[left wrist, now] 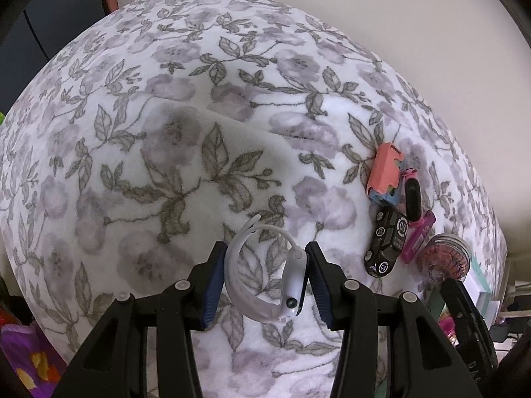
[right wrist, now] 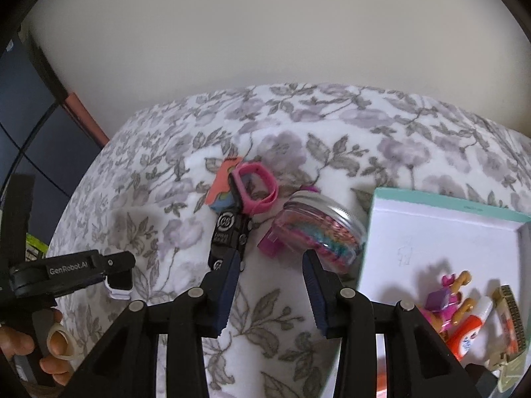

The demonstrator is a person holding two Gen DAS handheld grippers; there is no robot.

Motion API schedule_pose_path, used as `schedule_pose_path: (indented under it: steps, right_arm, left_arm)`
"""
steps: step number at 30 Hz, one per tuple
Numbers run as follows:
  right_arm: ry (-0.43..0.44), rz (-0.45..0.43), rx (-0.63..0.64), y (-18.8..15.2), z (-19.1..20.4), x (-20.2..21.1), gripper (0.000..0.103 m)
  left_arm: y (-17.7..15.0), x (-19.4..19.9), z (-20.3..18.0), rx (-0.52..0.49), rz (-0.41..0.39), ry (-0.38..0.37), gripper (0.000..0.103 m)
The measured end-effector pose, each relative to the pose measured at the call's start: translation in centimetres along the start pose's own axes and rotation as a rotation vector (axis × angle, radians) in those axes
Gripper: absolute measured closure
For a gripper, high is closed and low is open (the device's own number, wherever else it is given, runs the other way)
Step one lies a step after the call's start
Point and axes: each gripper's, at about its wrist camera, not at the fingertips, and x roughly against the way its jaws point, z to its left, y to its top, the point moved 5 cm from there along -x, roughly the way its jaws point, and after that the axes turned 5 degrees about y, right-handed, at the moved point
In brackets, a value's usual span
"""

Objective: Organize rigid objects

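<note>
A: Here, which gripper bears the task's thing?

B: The left gripper (left wrist: pixel 265 282) pinches a white smartwatch (left wrist: pixel 293 285) between its blue pads (left wrist: pixel 212 290), above the floral blanket (left wrist: pixel 166 132); the watch case lies against the right-hand pad, the strap loop bulging toward the other. The loop's opening faces the camera, its long axis running away from the wrist.

A: And the right gripper (right wrist: pixel 270 290)?

B: Its jaws stand part-spread, nothing between them. Ahead lie a black toy car (right wrist: pixel 229 232) on the left and a lidded glass jar (right wrist: pixel 322 229) on the right, with a pink watch (right wrist: pixel 254 190) beyond. The teal-rimmed box (right wrist: pixel 448 205) lies to its right, so this hand is the nearer to it.

A: What does one view add?

B: Only the right wrist view shows the box's inside, holding a small toy figure (right wrist: pixel 448 301); only the left shows the white watch gripped
</note>
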Motion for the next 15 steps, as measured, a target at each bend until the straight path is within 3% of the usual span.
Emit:
schedule_pose_path:
  steps: [6,10,15]
  right_arm:
    - [-0.031,-0.033,-0.02,0.9,-1.3,0.7,0.055]
    - [-0.042,-0.048,-0.04,1.3,-2.2,0.8,0.041]
    - [-0.079,-0.05,-0.02,1.7,-2.9,0.3,0.037]
  left_arm:
    - [0.8,-0.2,-2.0,0.004,0.009,-0.06,0.054]
    - [1.3,-0.5,-3.4,-0.018,0.007,-0.075,0.054]
    - [1.7,-1.4,-4.5,-0.016,0.019,-0.082,0.054]
